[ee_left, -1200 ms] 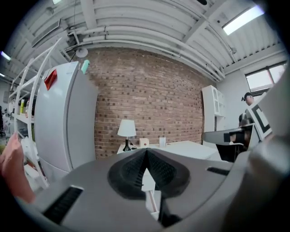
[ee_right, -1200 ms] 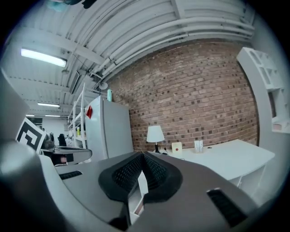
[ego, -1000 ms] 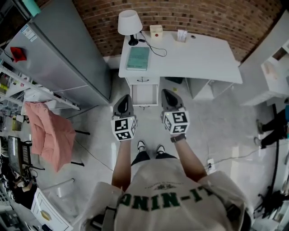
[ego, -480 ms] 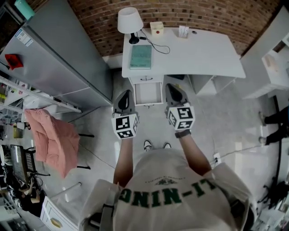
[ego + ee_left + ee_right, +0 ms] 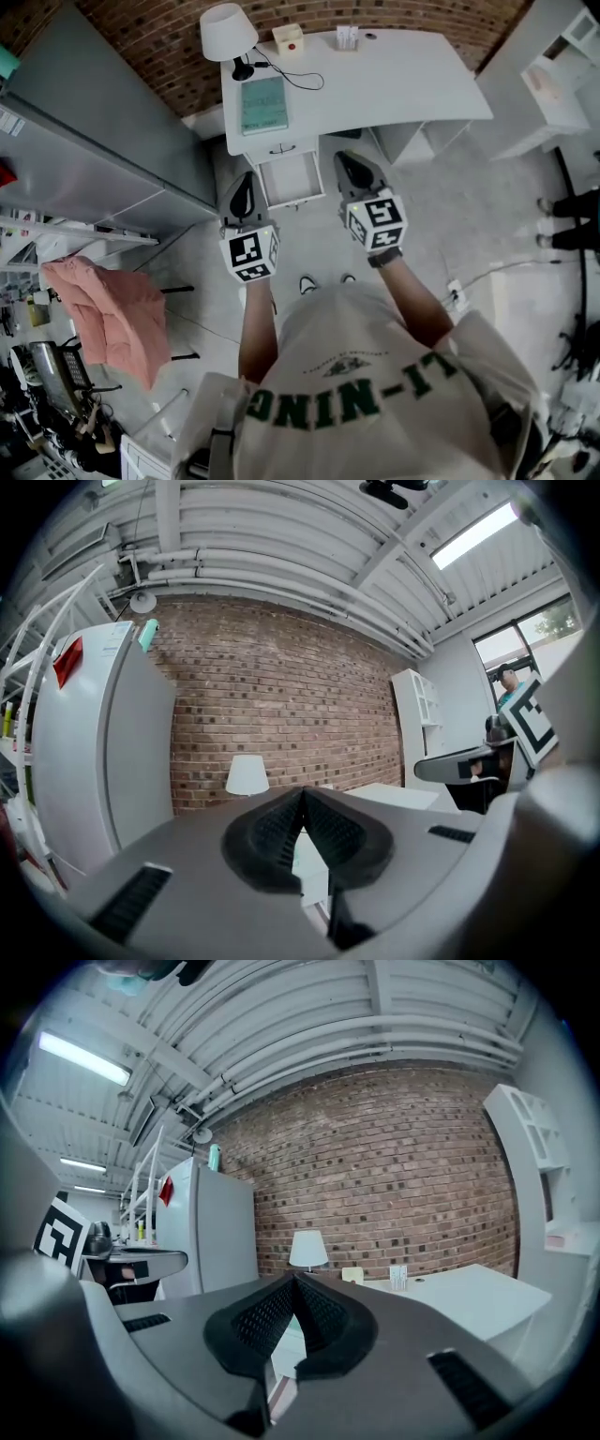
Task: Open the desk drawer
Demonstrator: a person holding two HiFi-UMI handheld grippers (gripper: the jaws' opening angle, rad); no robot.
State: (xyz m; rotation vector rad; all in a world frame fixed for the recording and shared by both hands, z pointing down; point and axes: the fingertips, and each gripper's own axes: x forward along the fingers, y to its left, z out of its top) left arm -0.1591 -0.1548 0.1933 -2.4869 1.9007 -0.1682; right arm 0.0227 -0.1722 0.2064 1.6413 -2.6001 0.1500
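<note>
Compared with a second ago, the desk (image 5: pixel 394 84) sits higher and more to the left in the head view, and both grippers have drifted a little. The drawer (image 5: pixel 292 178), under the lamp end of the desk, is pulled out as before, so the task seems already done. The left gripper (image 5: pixel 245 178) and the right gripper (image 5: pixel 346 159) flank the drawer without touching it, each with jaws pressed together on nothing. On the desk stand a lamp (image 5: pixel 228 30), a green book (image 5: pixel 263 103) and a small box (image 5: pixel 288 37). A grey fridge (image 5: pixel 94 141) is close on the left, and nothing blocks the drawer.
</note>
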